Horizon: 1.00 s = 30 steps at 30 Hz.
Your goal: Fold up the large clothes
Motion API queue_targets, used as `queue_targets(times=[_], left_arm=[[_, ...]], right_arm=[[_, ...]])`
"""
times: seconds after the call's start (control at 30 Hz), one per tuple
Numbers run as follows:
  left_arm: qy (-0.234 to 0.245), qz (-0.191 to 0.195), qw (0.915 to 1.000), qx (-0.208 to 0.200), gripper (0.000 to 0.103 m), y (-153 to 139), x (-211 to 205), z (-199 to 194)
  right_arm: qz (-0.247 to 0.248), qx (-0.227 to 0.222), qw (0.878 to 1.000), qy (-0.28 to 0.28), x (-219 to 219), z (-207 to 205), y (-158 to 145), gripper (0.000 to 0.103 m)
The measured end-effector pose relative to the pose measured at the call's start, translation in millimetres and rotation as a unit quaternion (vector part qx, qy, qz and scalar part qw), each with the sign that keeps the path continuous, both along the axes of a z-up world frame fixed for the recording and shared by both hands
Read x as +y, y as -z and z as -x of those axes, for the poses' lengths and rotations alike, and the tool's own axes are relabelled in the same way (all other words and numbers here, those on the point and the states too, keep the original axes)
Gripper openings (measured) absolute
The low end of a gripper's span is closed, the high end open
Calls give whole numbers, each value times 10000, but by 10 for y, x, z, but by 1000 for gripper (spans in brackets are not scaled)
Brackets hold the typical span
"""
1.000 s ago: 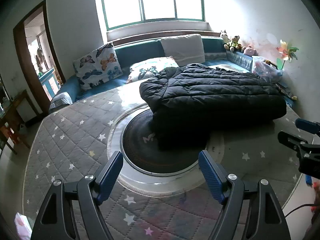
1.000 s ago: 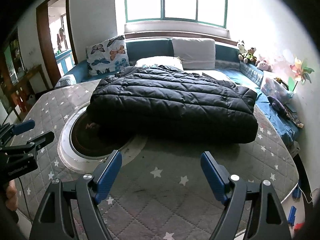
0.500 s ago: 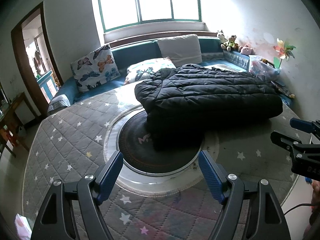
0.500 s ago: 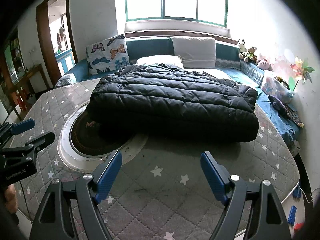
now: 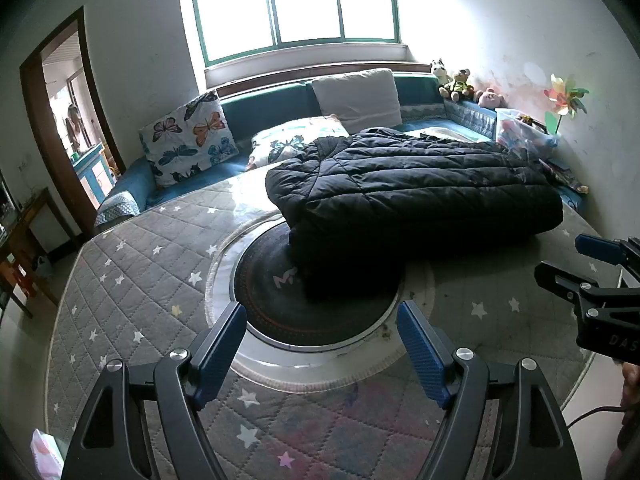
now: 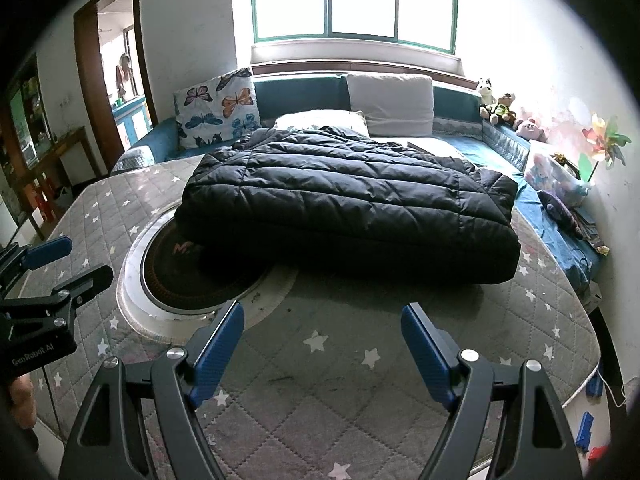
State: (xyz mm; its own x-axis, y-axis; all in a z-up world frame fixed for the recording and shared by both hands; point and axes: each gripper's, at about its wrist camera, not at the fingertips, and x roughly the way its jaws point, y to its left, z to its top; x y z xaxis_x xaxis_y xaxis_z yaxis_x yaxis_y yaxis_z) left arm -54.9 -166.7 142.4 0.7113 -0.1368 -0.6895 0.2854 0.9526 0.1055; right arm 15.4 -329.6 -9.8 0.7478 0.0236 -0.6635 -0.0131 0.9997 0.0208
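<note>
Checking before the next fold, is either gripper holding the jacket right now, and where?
Nothing is held. The left gripper and right gripper are both open and empty, short of the folded black jacket on the table.

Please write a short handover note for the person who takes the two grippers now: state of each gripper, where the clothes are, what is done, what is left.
Left gripper: open, holds nothing, apart from the garment.
Right gripper: open, holds nothing, apart from the garment.
Black puffer jacket: lies on the grey star-patterned quilted surface, folded into a thick bundle; one end overlaps the dark round disc.
Done: the jacket looks folded over at least once.
Left: probably check the fold; whether another fold is needed I cannot tell.
</note>
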Motion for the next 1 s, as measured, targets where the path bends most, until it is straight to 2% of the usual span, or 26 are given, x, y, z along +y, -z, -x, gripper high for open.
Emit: queue_targets(times=[1.0], left_arm=[[6,-6,10000,22,83,6,-13,26]], right_arm=[[-1,-1,10000,2,9,-1,6,88]])
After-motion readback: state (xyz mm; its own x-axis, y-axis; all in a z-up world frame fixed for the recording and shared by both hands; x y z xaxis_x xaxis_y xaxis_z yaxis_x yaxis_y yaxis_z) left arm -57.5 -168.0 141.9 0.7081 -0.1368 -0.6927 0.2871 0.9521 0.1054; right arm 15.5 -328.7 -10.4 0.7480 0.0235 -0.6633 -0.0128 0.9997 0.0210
